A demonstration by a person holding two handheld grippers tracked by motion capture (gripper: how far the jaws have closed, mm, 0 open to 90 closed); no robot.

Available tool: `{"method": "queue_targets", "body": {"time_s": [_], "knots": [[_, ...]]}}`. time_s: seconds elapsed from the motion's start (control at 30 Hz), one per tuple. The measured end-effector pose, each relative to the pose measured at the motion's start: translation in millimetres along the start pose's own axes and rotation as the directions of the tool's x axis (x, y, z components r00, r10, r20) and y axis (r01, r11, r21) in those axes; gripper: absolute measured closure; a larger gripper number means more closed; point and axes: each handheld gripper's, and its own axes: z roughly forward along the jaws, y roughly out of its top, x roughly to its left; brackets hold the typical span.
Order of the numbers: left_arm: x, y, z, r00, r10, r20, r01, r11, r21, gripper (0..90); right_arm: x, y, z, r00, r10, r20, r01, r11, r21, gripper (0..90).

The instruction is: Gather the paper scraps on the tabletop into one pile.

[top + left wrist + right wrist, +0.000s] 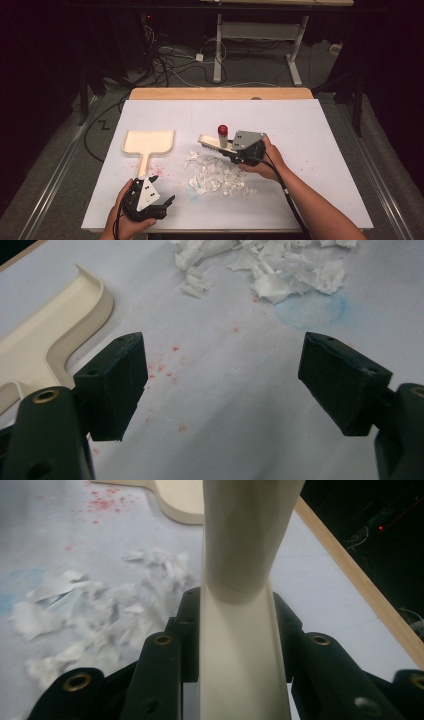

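A pile of torn white paper scraps (216, 175) lies in the middle of the white sheet. My right gripper (229, 150) hovers at the pile's far right edge, shut on the handle of a cream brush (207, 141). In the right gripper view the brush handle (240, 540) runs straight up between the jaws, scraps (85, 605) to its left. A cream dustpan (149, 141) lies flat on the left, handle pointing to the near edge. My left gripper (165, 205) is just beyond the handle's end, open and holding nothing. In its own view the left gripper (225, 365) is spread wide over bare sheet, the dustpan (45, 345) at left.
A small white cylinder with a red cap (222, 131) stands upright just behind the brush. Red specks (160, 365) and a faint blue ring stain (310, 310) mark the sheet. The wooden table edge (220, 93) shows at the far side. Cables lie on the floor beyond.
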Motion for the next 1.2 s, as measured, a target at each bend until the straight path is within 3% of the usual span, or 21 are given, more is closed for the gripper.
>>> {"method": "queue_targets", "body": {"time_s": [0.07,0.1,0.3,0.4,0.5,0.57,0.67,0.7,0.73,0.9,1.03,1.17,1.2], "knots": [[0.8,-0.7,0.3,1.0000,0.000,0.001,0.000,1.0000,0.001,19.0,-2.3,2.8,5.3,1.0000,0.002,0.001,-0.002,1.000,0.009,67.8],[1.4,-1.1,0.5,1.0000,-0.001,0.003,0.001,1.0000,0.001,18.9,-5.6,8.8,17.7,0.9999,-0.007,0.010,0.007,1.000,0.022,67.8],[3.1,-3.0,-1.7,0.9999,-0.010,0.003,0.010,0.9999,-0.005,18.9,-7.6,27.2,52.8,0.9995,-0.023,-0.022,0.023,0.999,0.033,67.7],[3.0,-3.5,-1.6,0.9999,-0.010,0.005,0.010,0.9999,-0.004,19.0,-4.9,30.5,62.1,0.9985,-0.037,-0.040,0.038,0.999,0.033,67.8],[2.1,-3.9,-1.9,1.0000,-0.004,0.007,0.004,1.0000,0.001,19.0,4.3,31.4,73.8,0.9909,-0.068,-0.117,0.074,0.996,0.049,67.7],[1.9,-4.1,-1.8,0.9999,-0.006,0.010,0.006,1.0000,0.002,18.9,8.9,31.7,73.3,0.9855,-0.098,-0.138,0.106,0.993,0.051,67.7],[1.7,-4.0,-1.6,0.9999,-0.005,0.009,0.005,1.0000,0.004,18.9,13.7,29.7,65.8,0.9705,-0.155,-0.185,0.162,0.986,0.027,67.8],[1.5,-3.8,-1.5,0.9999,-0.004,0.010,0.004,1.0000,0.004,18.9,13.7,29.7,65.8,0.9705,-0.155,-0.185,0.162,0.986,0.027,67.8],[0.8,-3.4,-0.8,0.9999,-0.002,0.011,0.002,1.0000,0.007,19.0,17.8,26.9,58.4,0.9541,-0.183,-0.237,0.193,0.981,0.020,67.7],[-0.2,-2.9,0.0,0.9999,0.002,0.016,-0.002,0.9999,0.013,18.9,25.0,15.1,34.2,0.9207,-0.250,-0.299,0.259,0.966,-0.011,67.7],[-1.8,-1.6,1.3,0.9998,0.007,0.019,-0.008,0.9998,0.018,19.0,25.2,7.7,15.5,0.9247,-0.250,-0.287,0.253,0.967,-0.027,67.8],[-2.6,-0.8,2.2,0.9997,0.012,0.019,-0.012,0.9997,0.022,18.9,21.5,5.2,0.9,0.9396,-0.259,-0.224,0.256,0.966,-0.044,67.7],[-2.8,-0.7,2.5,0.9997,0.012,0.019,-0.013,0.9997,0.022,19.0,19.7,5.0,-2.8,0.9491,-0.245,-0.198,0.239,0.970,-0.052,67.7]]}}
